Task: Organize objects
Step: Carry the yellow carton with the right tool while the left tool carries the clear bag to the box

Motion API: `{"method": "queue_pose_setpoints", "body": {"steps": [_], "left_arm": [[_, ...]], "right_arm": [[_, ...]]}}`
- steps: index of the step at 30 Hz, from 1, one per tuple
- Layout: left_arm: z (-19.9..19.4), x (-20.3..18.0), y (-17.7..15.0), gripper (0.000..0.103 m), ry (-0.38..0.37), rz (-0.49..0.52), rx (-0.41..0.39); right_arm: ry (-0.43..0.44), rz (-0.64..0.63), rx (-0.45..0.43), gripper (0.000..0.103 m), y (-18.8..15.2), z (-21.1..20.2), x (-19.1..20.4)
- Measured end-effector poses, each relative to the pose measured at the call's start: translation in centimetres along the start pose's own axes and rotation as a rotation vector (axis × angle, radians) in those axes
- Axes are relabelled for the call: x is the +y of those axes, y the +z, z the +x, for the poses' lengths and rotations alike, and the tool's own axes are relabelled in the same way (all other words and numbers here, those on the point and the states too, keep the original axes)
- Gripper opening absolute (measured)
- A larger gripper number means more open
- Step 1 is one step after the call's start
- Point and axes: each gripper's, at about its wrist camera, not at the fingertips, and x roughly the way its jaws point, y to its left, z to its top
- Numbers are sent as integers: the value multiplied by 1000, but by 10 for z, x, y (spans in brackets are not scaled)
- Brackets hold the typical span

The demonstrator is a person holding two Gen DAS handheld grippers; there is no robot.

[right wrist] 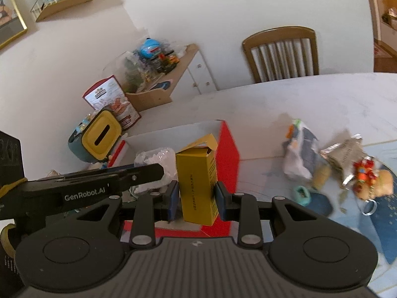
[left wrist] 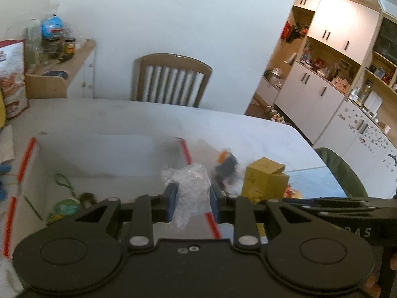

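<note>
My left gripper (left wrist: 192, 200) is shut on a crumpled clear plastic bag (left wrist: 191, 188), held above the right rim of a white open box with red-taped edges (left wrist: 104, 149). Inside the box lie a green round item (left wrist: 65, 208) and a green cord. My right gripper (right wrist: 197, 198) is shut on a yellow carton with an open top flap (right wrist: 197, 183), held upright beside the box's red corner (right wrist: 228, 154). The same yellow carton (left wrist: 265, 181) shows right of the bag in the left wrist view. The left gripper's body (right wrist: 99, 183) crosses the right wrist view, with the plastic bag (right wrist: 156, 164) behind it.
Loose items lie on the white table (right wrist: 310, 99): an orange-and-grey packet (right wrist: 300, 151), a silver foil pack (right wrist: 345, 154), a plush toy (right wrist: 372, 181), a teal ring (right wrist: 301, 195). A yellow-lidded container (right wrist: 99, 136) stands left of the box. A wooden chair (left wrist: 171, 82) stands behind.
</note>
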Motion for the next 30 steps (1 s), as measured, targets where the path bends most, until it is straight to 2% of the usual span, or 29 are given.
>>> {"method": "queue_pose_setpoints", "body": {"steps": [9,17,21,30], "left_arm": [[9,48,15,27,86,13,-6],[31,84,18,27,139,11,40],[45,95,20,27,138,12,77],[79,92,17,27,151,114,158]], "right_arm": [[-12,-52,40,31,7,42,36],[-60,-102,112,31,4,89,53],[-89,-134,156,31,1,114,60],[-159,-202,246,31,-8,153,65]]}}
